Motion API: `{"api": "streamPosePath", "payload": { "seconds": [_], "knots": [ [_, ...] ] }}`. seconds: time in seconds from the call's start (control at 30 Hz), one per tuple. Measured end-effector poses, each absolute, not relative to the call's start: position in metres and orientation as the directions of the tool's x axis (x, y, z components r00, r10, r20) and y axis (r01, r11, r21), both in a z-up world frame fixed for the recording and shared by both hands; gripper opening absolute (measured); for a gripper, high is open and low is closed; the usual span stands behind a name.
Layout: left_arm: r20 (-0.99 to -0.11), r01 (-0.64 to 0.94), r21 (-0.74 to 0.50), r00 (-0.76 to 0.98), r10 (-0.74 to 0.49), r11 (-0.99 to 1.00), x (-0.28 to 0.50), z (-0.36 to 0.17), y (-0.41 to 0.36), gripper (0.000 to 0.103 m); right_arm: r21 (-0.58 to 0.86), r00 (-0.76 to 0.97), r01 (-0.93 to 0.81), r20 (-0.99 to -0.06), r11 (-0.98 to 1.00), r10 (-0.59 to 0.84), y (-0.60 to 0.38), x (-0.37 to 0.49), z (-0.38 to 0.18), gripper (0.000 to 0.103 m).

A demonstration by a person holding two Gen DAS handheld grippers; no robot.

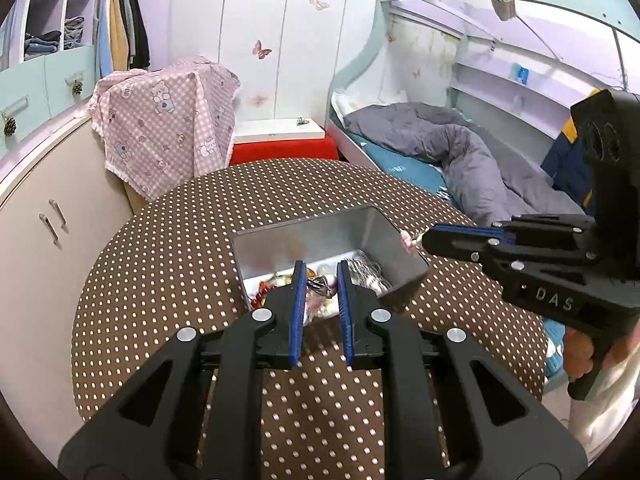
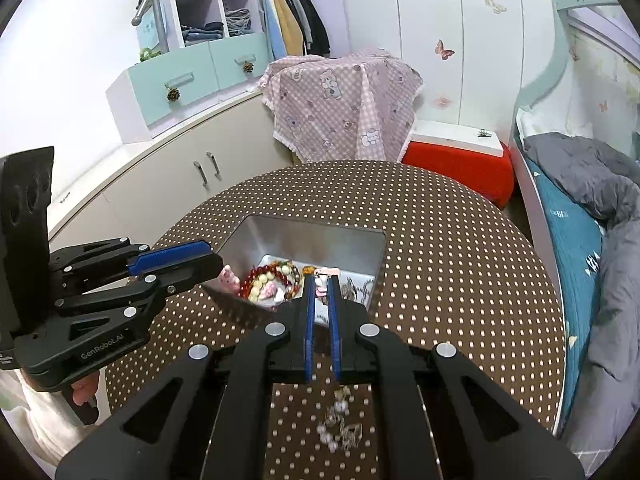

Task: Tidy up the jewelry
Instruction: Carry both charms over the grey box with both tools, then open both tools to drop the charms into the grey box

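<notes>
A silver metal box (image 1: 280,236) (image 2: 304,236) stands on the brown polka-dot table (image 1: 168,264) (image 2: 460,280). It holds red and cream bead bracelets (image 2: 272,278) and silver pieces (image 1: 366,272). My left gripper (image 1: 320,276) is open above the box's near edge, with jewelry seen between its jaws. My right gripper (image 2: 321,280) is shut on a small pink-and-white trinket (image 2: 322,276) (image 1: 408,240) over the box's right rim. A pearly chain piece (image 2: 340,424) lies on the table under the right gripper.
A pink checked cloth (image 1: 168,120) drapes over furniture behind the table. A red stool with a white box (image 1: 280,140) stands beyond. A bed with a grey duvet (image 1: 460,152) is on the right, cabinets (image 1: 48,216) on the left.
</notes>
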State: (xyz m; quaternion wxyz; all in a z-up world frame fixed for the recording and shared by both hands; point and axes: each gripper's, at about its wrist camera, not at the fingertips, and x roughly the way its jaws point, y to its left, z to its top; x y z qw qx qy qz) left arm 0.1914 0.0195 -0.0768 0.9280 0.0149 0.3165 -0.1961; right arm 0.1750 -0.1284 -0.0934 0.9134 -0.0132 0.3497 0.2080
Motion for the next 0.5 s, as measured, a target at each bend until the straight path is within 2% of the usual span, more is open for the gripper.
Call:
{"api": "streamPosePath", "payload": {
  "seconds": [0.2, 0.23, 0.27, 0.3, 0.33, 0.37, 0.4, 0.5],
  "knots": [
    [-0.594, 0.373, -0.116, 0.717, -0.365, 0.921, 0.204, -0.082, 0.018, 0.016, 0.125, 0.658, -0.401, -0.65, 0.908, 0.38, -0.125, 0.187, -0.097, 0.006],
    [-0.597, 0.373, -0.113, 0.716, -0.363, 0.921, 0.205, -0.083, 0.017, 0.016, 0.122, 0.657, -0.405, -0.651, 0.906, 0.381, -0.124, 0.189, -0.098, 0.007],
    [-0.604, 0.369, -0.106, 0.714, -0.355, 0.923, 0.207, -0.084, 0.016, 0.016, 0.121, 0.653, -0.407, -0.654, 0.905, 0.382, -0.124, 0.19, -0.099, 0.015],
    [-0.619, 0.362, -0.092, 0.709, -0.338, 0.928, 0.21, -0.087, 0.015, 0.024, 0.121, 0.653, -0.405, -0.655, 0.906, 0.38, -0.125, 0.191, -0.1, 0.022],
    [-0.627, 0.352, -0.083, 0.708, -0.324, 0.932, 0.212, -0.089, 0.016, 0.053, 0.124, 0.658, -0.395, -0.653, 0.91, 0.375, -0.127, 0.192, -0.101, 0.043],
    [-0.624, 0.321, -0.073, 0.724, -0.294, 0.944, 0.212, -0.089, 0.018, 0.061, 0.124, 0.664, -0.386, -0.65, 0.914, 0.369, -0.129, 0.192, -0.101, 0.052],
    [-0.614, 0.302, -0.074, 0.737, -0.282, 0.95, 0.212, -0.089, 0.021, 0.066, 0.122, 0.674, -0.372, -0.645, 0.92, 0.359, -0.132, 0.192, -0.1, 0.054],
    [-0.613, 0.289, -0.122, 0.731, -0.301, 0.95, 0.214, -0.087, 0.033, 0.066, 0.129, 0.679, -0.354, -0.646, 0.926, 0.349, -0.138, 0.193, -0.1, 0.056]
  ]
}}
